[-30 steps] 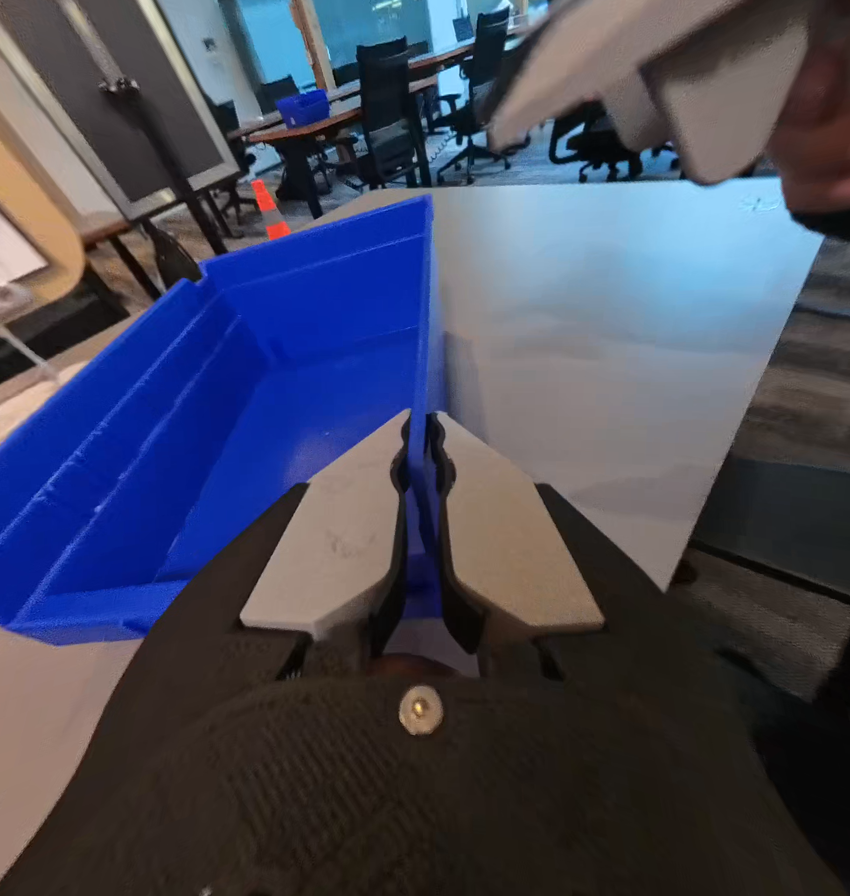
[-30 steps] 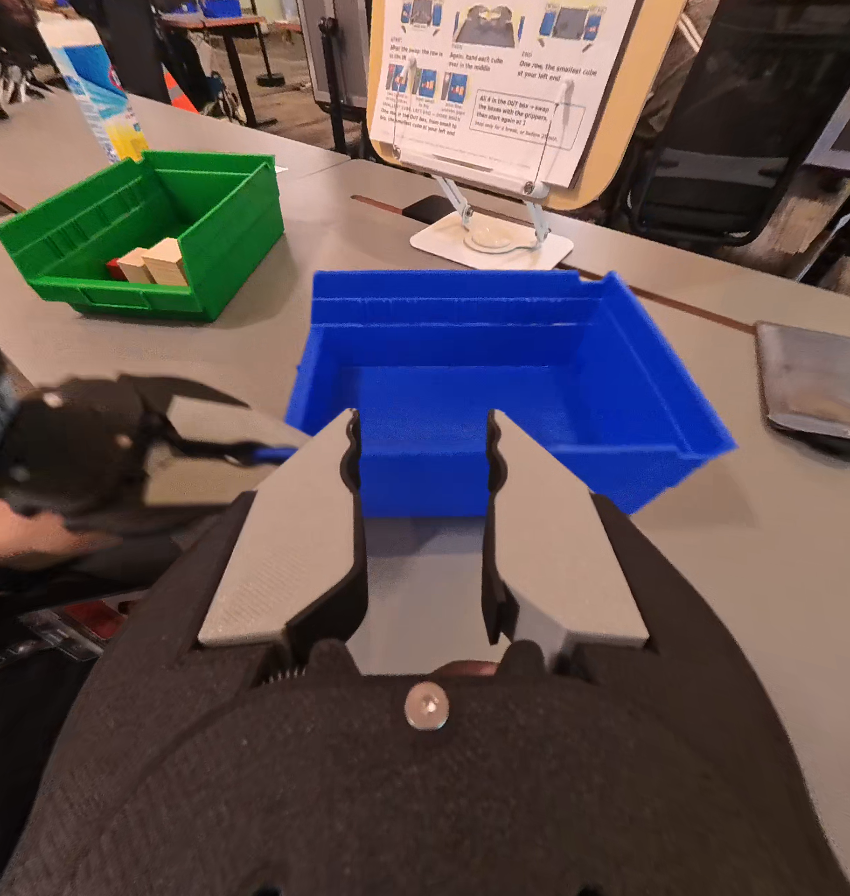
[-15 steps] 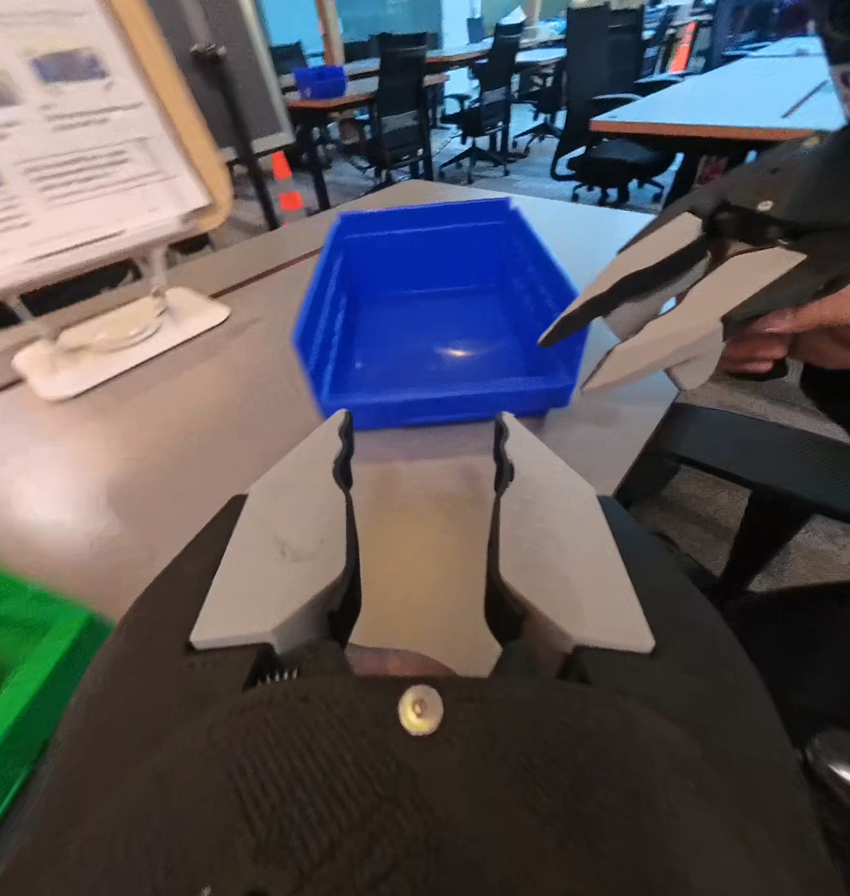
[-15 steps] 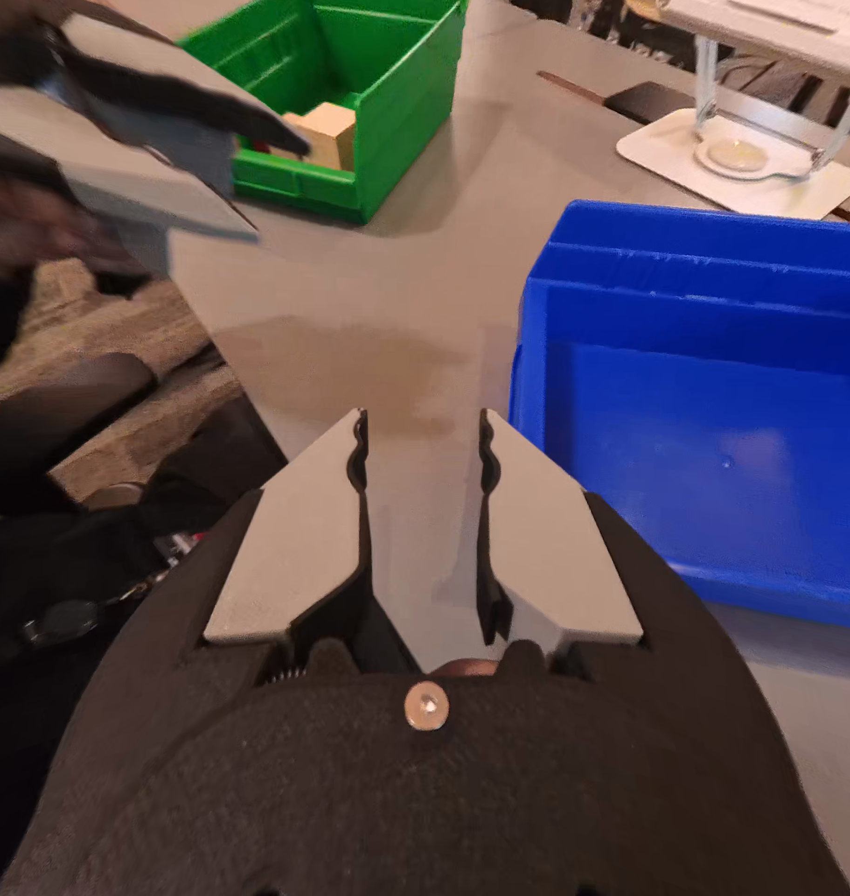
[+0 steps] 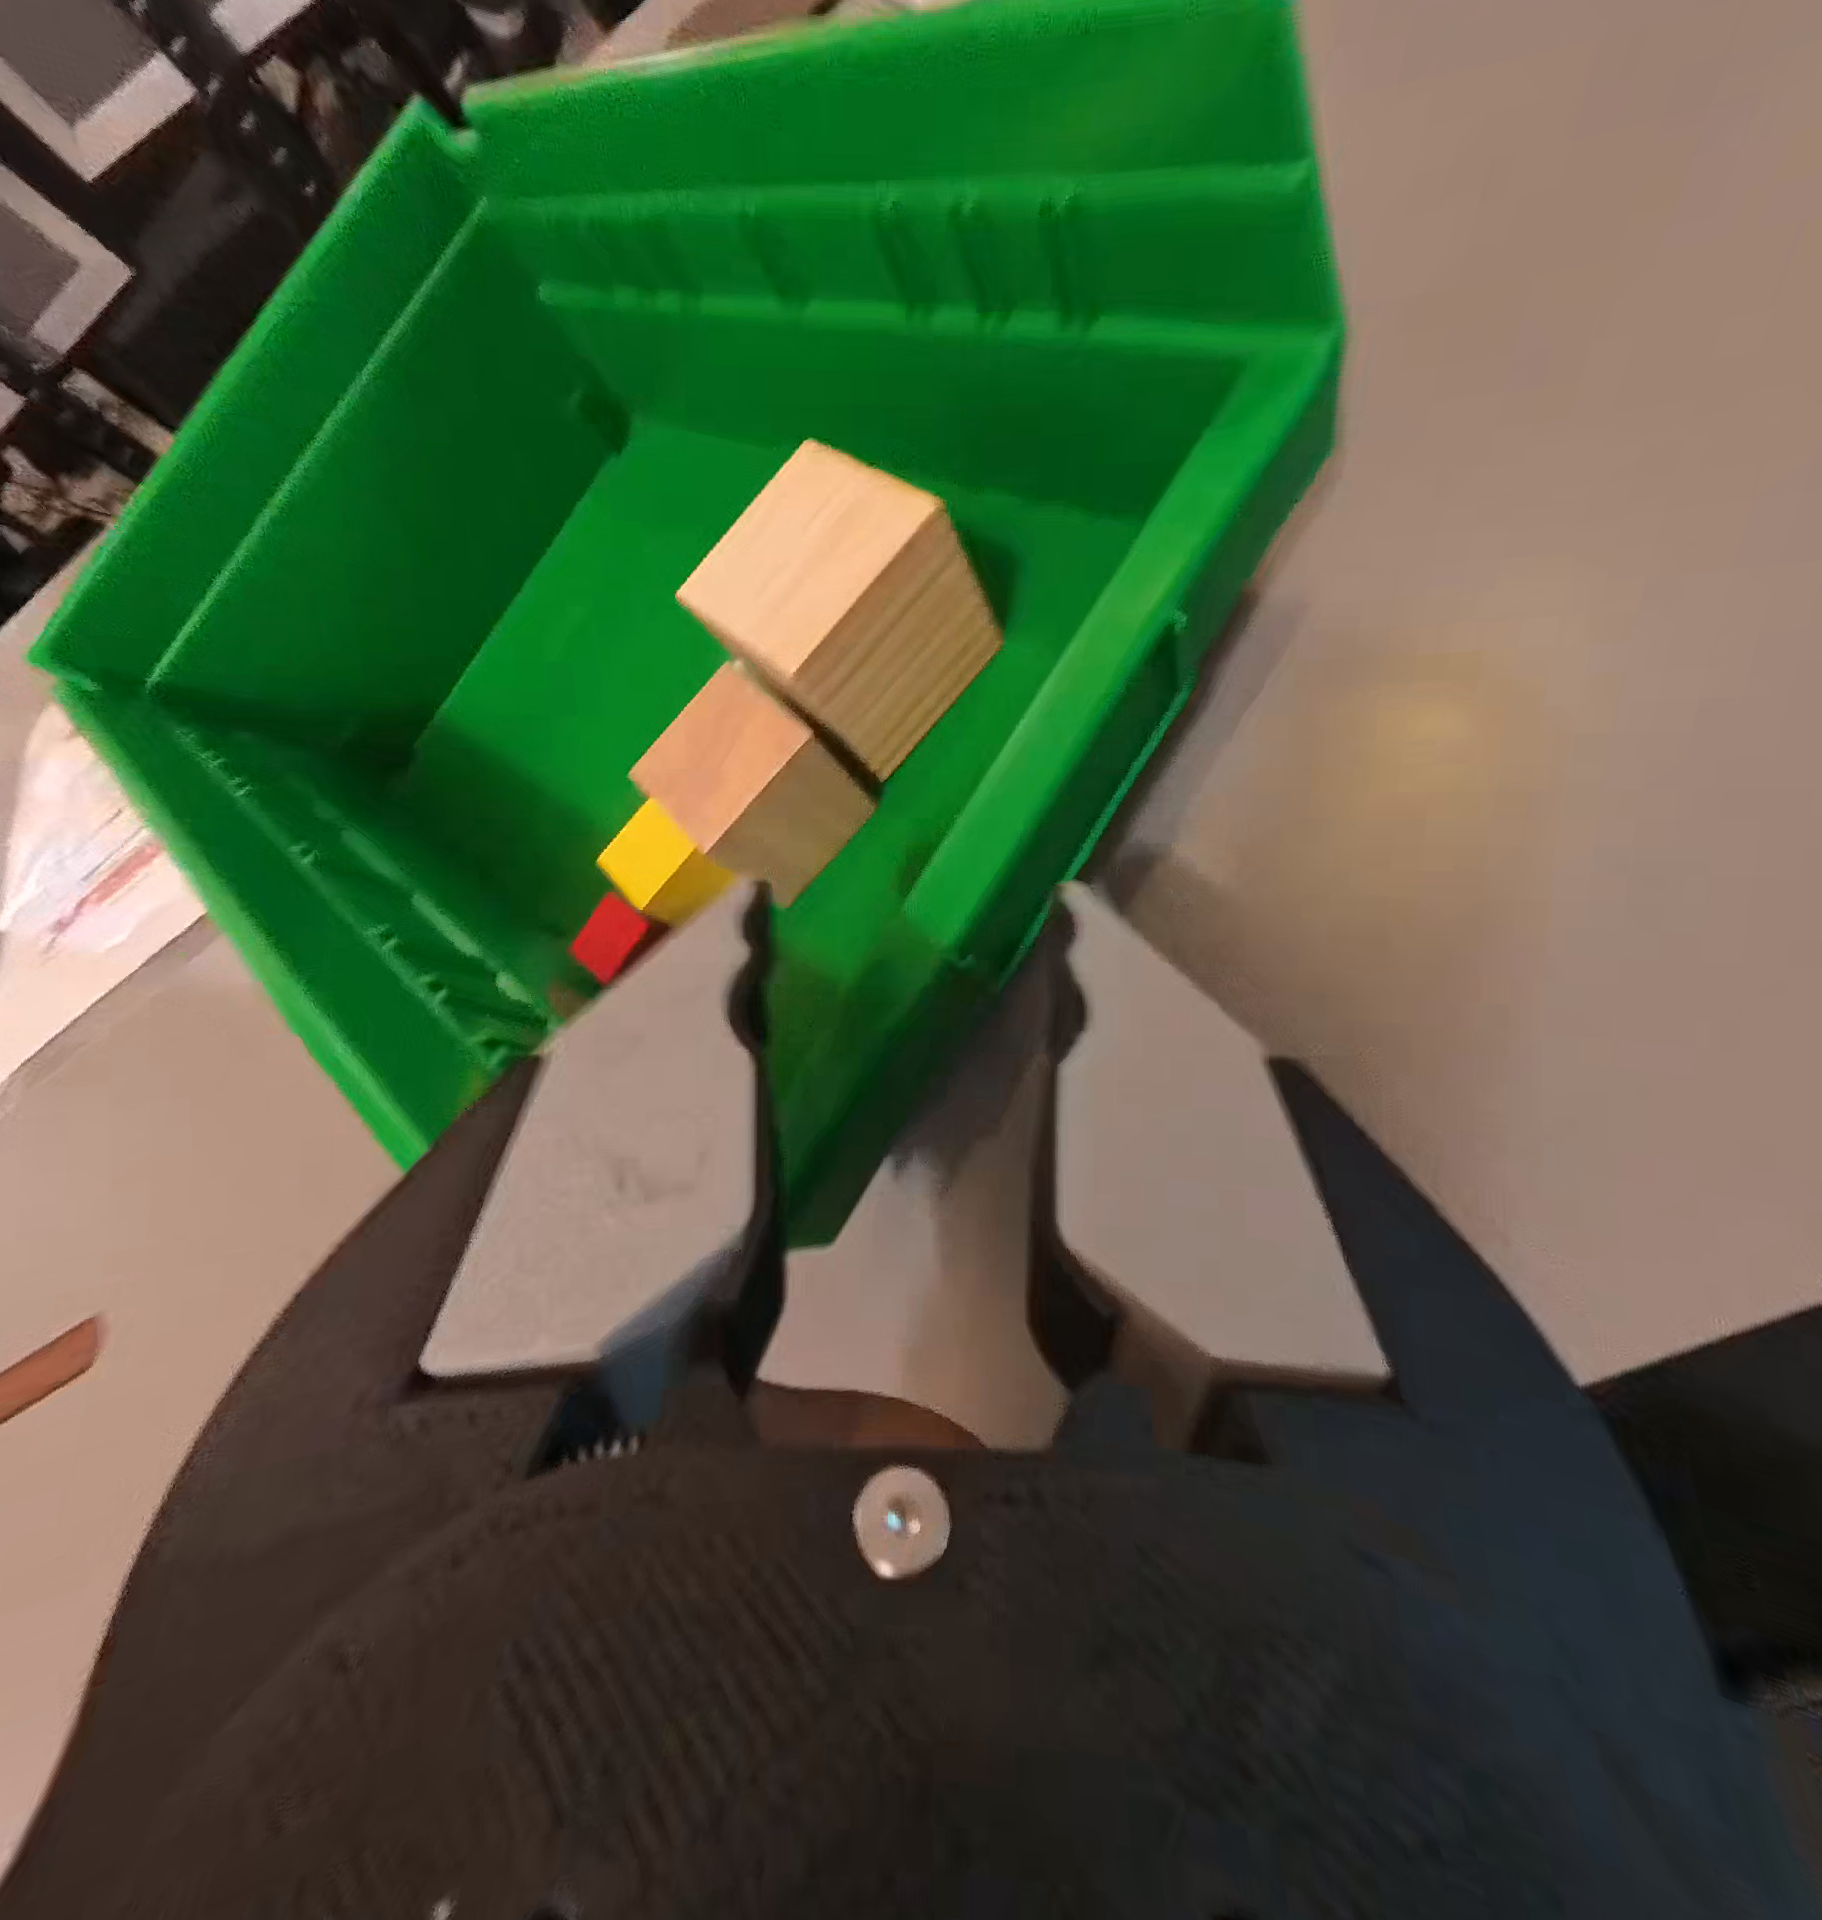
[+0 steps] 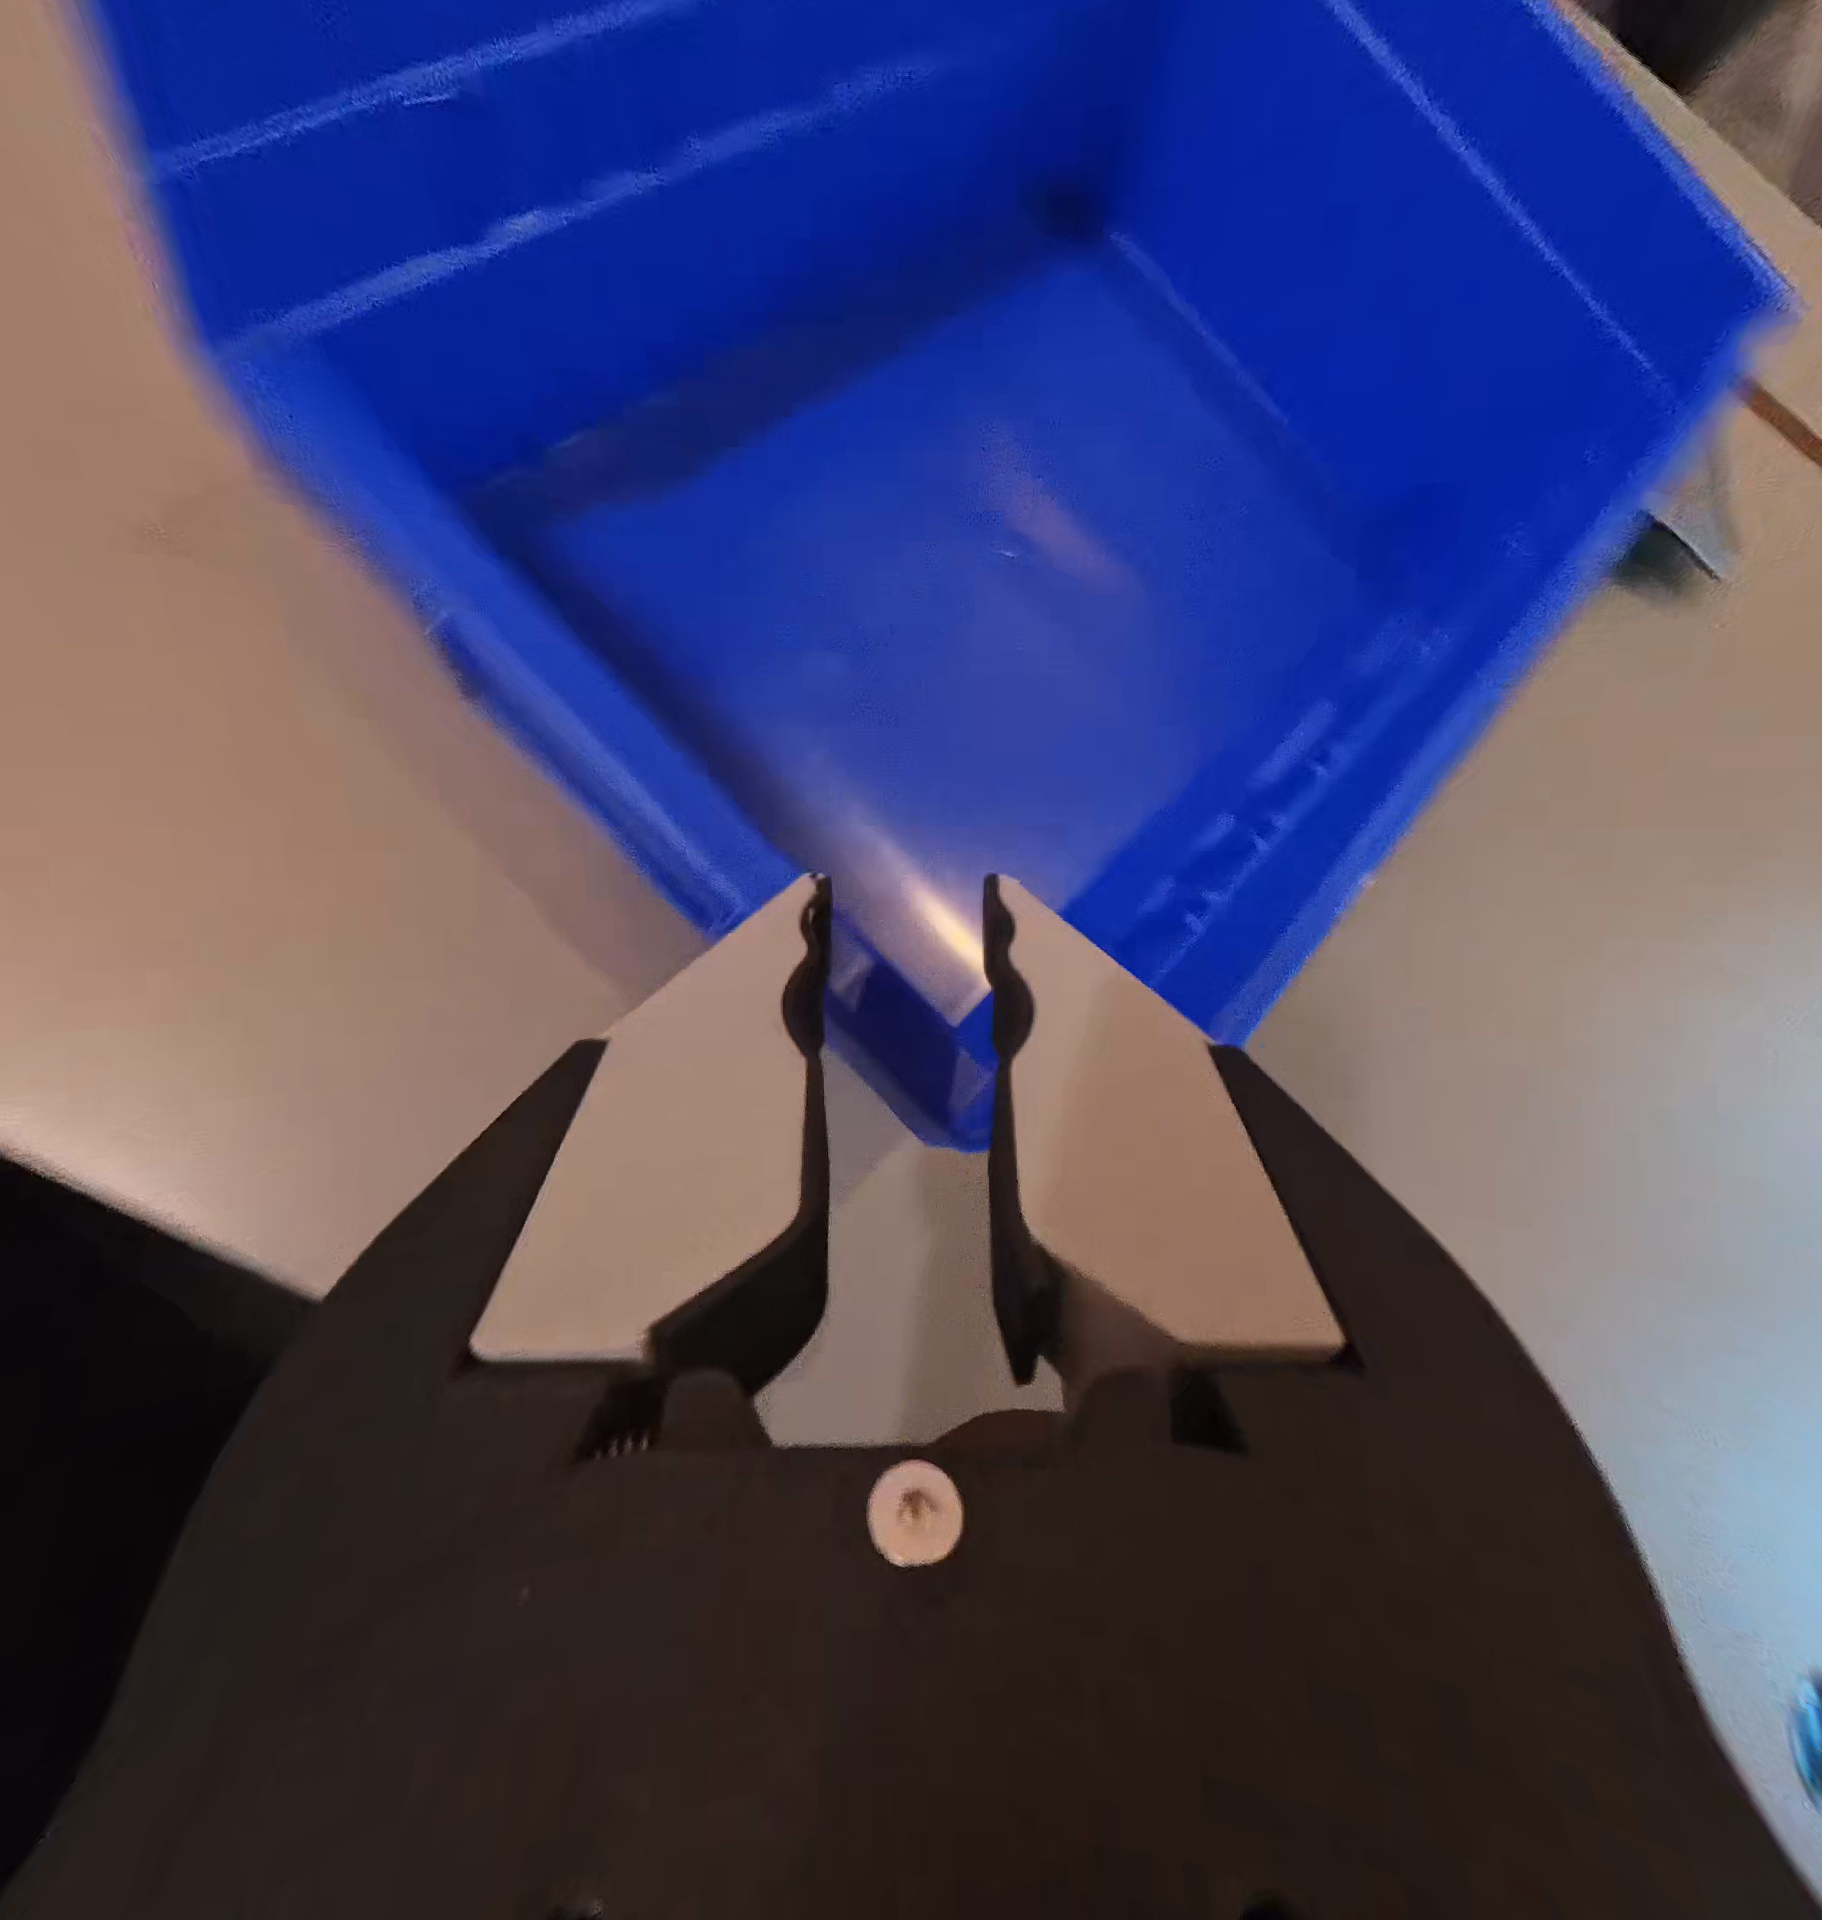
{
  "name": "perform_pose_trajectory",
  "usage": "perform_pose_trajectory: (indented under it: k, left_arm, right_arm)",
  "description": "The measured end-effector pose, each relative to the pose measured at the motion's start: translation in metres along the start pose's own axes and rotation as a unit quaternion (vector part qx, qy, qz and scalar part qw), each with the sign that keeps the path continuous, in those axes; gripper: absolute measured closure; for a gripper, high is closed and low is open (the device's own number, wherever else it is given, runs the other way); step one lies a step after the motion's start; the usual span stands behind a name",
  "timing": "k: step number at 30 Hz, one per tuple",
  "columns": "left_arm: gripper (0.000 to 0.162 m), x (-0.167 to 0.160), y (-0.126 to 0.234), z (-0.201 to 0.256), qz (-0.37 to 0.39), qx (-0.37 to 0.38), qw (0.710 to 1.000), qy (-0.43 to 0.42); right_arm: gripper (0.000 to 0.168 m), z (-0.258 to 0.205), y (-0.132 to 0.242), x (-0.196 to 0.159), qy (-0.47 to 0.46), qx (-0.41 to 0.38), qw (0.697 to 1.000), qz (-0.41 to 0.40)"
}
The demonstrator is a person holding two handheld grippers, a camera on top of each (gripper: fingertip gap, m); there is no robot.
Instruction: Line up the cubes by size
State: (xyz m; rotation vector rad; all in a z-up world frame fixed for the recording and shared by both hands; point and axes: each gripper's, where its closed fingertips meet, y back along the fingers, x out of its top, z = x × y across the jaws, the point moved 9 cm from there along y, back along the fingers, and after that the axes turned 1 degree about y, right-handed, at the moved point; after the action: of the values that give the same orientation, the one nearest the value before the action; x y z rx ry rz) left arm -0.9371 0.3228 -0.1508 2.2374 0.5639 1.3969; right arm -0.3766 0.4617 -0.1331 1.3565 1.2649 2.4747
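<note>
Four cubes sat in the green bin [image 5: 387,436], touching in a diagonal row: a large wooden cube [image 5: 845,592], a smaller wooden cube [image 5: 751,790], a yellow cube [image 5: 663,862] and a small red cube [image 5: 611,935] partly hidden behind the left gripper [image 5: 902,914]. A second earlier that gripper had been clamped on the wall of the blue bin [image 6: 1250,208]; half a second earlier it had let go and faced that bin from a distance; now it had swung across to hang over the near corner of the green bin, fingers apart and holding nothing. The right gripper [image 6: 902,894] had meanwhile turned from the bare table toward the blue bin and hovered over its near corner, fingers also apart and empty. I judged that the bin-positioning step was over and that picking cubes was about to begin, with none yet moved.

The blue bin held nothing, so its whole floor was free for placing. In the green bin the row lay close to the right wall, leaving little clearance there for a finger, while the left side of the floor was open. The grey table [image 5: 1613,520] beside the green bin's right wall was bare.
</note>
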Motion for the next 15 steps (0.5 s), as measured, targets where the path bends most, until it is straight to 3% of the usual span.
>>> perform_pose_trajectory:
  k: [1,5,7,9,11,15]
  left_arm:
    - [0.115,-0.006,0.0,-0.006,-0.006,0.009,1.0,0.001]
    - [0.098,-0.025,0.007,-0.035,-0.026,0.042,0.998,0.027]
    - [0.087,-0.031,0.01,-0.049,-0.036,0.057,0.997,0.047]
    - [0.09,-0.026,0.018,-0.054,-0.025,0.056,0.995,0.074]
    - [0.089,-0.007,0.032,-0.04,0.039,0.0,0.995,0.097]
    - [0.085,0.042,0.046,0.016,0.157,-0.113,0.973,0.129]
  right_arm:
    - [0.141,0.02,-0.001,-0.008,-0.024,-0.021,0.999,-0.006]
    - [0.125,0.07,-0.014,-0.027,-0.095,-0.022,0.995,-0.004]
    - [0.119,0.066,-0.013,-0.024,-0.108,0.02,0.994,0.022]
    - [0.118,0.047,-0.004,-0.011,-0.089,0.068,0.991,0.071]
    - [0.108,0.023,0.006,0.001,-0.068,0.116,0.985,0.108]
    - [0.142,-0.009,0.017,0.014,-0.045,0.108,0.981,0.154]
